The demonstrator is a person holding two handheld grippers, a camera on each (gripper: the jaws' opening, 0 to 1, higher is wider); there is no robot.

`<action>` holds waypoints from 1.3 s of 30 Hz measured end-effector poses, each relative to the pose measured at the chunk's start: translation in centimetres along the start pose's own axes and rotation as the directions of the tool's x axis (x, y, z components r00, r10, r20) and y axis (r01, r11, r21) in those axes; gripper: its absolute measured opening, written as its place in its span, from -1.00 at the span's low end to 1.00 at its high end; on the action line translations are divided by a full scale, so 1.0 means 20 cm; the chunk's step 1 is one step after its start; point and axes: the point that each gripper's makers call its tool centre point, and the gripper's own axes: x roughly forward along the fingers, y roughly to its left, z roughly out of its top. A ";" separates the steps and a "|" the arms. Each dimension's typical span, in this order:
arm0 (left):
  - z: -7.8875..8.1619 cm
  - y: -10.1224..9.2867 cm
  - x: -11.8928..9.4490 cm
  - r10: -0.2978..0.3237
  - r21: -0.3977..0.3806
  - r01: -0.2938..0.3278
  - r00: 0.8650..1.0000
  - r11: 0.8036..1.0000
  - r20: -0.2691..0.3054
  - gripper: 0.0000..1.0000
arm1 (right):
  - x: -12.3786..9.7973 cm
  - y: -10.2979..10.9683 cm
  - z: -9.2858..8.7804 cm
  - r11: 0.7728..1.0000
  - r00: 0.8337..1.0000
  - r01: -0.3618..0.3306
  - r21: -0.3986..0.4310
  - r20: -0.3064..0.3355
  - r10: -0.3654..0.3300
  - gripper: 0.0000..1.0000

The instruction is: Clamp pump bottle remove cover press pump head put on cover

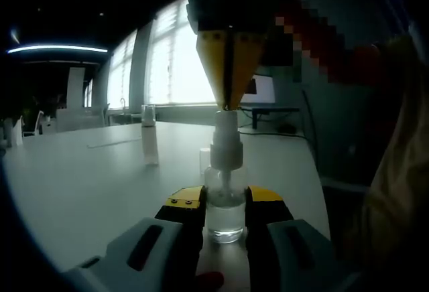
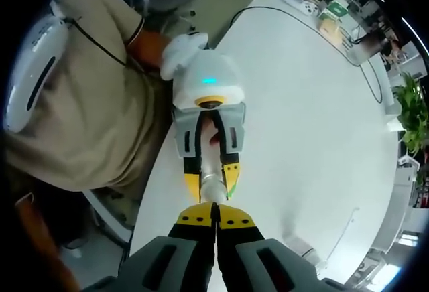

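A clear pump bottle point(image 1: 225, 217) stands upright on the white table point(image 1: 80, 178), and my left gripper point(image 1: 224, 199) is shut on its body, one yellow-tipped jaw on each side. My right gripper point(image 1: 228, 103) comes down from above with its jaws shut together, their tip touching the top of the white pump head point(image 1: 225, 128). The clear cover point(image 1: 149, 138) stands apart on the table, off to the left of the bottle. From above, the right gripper point(image 2: 215, 213) points down onto the bottle point(image 2: 212, 175), which is held in the left gripper point(image 2: 212, 179).
A small pale object point(image 1: 203, 160) sits just behind the bottle. A person in a beige shirt point(image 2: 87, 104) stands at the table's edge. Boxes and clutter point(image 2: 328, 17) lie at the far end, near a plant point(image 2: 412, 114). A monitor point(image 1: 265, 91) stands by the windows.
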 end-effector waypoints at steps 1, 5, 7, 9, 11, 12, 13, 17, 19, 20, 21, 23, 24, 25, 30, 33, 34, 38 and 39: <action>0.00 0.00 0.00 0.000 0.000 0.000 1.000 1.000 0.000 -0.71 | 0.00 0.00 0.00 1.000 1.000 0.000 0.001 0.001 0.000 -1.00; 0.00 0.00 0.00 0.000 0.001 0.000 1.000 1.000 0.000 -0.71 | 0.00 0.00 0.00 1.000 1.000 -0.002 0.008 0.004 0.002 -1.00; 0.00 0.00 0.00 0.000 0.000 0.000 1.000 1.000 0.000 -0.71 | 0.00 0.00 0.00 1.000 1.000 -0.002 0.007 0.003 0.002 -1.00; 0.00 0.00 0.00 0.000 0.000 0.000 1.000 1.000 0.000 -0.71 | 0.00 0.00 0.00 1.000 1.000 -0.002 0.006 0.002 0.002 -1.00; 0.00 0.00 0.00 0.000 0.001 0.000 1.000 1.000 0.000 -0.71 | 0.00 0.00 0.00 1.000 1.000 -0.002 0.003 0.001 0.002 -1.00; 0.00 0.00 0.00 0.000 0.001 0.000 1.000 1.000 0.000 -0.71 | 0.00 0.00 0.00 1.000 1.000 -0.001 0.005 0.002 0.001 -1.00; 0.00 0.00 0.00 0.000 0.001 0.000 1.000 1.000 0.000 -0.71 | 0.00 0.00 0.00 1.000 1.000 -0.001 0.007 0.002 0.001 -1.00; 0.00 0.00 0.00 0.000 0.001 0.000 1.000 1.000 0.000 -0.71 | 0.00 0.00 0.00 1.000 1.000 0.000 0.004 0.000 0.000 -1.00; 0.00 0.00 0.00 0.000 0.000 0.000 1.000 1.000 0.000 -0.71 | 0.00 0.00 0.00 1.000 1.000 0.004 0.002 -0.005 -0.004 -1.00; 0.00 0.00 0.00 0.000 0.000 0.000 1.000 1.000 0.000 -0.71 | 0.00 0.00 0.00 1.000 1.000 0.006 0.000 -0.007 -0.006 -1.00; 0.00 0.00 0.00 0.000 0.000 0.000 1.000 1.000 0.000 -0.71 | 0.00 0.00 0.00 1.000 1.000 0.008 -0.003 -0.009 -0.008 -1.00; 0.00 0.00 0.00 0.000 0.000 0.000 1.000 1.000 0.000 -0.71 | 0.00 0.00 0.00 1.000 1.000 0.014 -0.004 -0.015 -0.014 -1.00; 0.00 0.00 0.00 0.000 0.000 0.000 1.000 1.000 0.000 -0.71 | 0.00 0.00 0.00 1.000 1.000 0.015 -0.004 -0.017 -0.015 -1.00; 0.00 0.00 0.00 0.000 0.001 0.000 1.000 1.000 0.000 -0.71 | 0.00 0.00 0.00 1.000 1.000 0.018 -0.007 -0.020 -0.018 -1.00; 0.00 0.01 0.00 0.000 0.001 0.000 1.000 1.000 0.000 -0.71 | 0.00 0.00 0.00 1.000 1.000 0.015 -0.003 -0.019 -0.015 -1.00; 0.00 0.01 0.00 0.000 0.000 0.000 1.000 1.000 0.000 -0.71 | 0.01 0.00 0.00 1.000 1.000 0.011 0.010 -0.014 -0.011 -1.00; 0.00 0.01 0.00 0.000 0.001 0.000 1.000 1.000 0.000 -0.71 | 0.02 0.00 0.00 1.000 1.000 0.011 0.017 -0.009 -0.011 -1.00; 0.00 0.01 0.00 0.000 0.001 0.000 1.000 1.000 0.000 -0.71 | 0.02 0.00 0.00 0.999 1.000 0.013 0.033 -0.003 -0.013 -1.00; 0.00 0.01 0.00 0.000 0.001 0.000 1.000 1.000 0.000 -0.71 | 0.03 0.00 -0.01 0.999 1.000 0.014 0.037 -0.003 -0.014 -1.00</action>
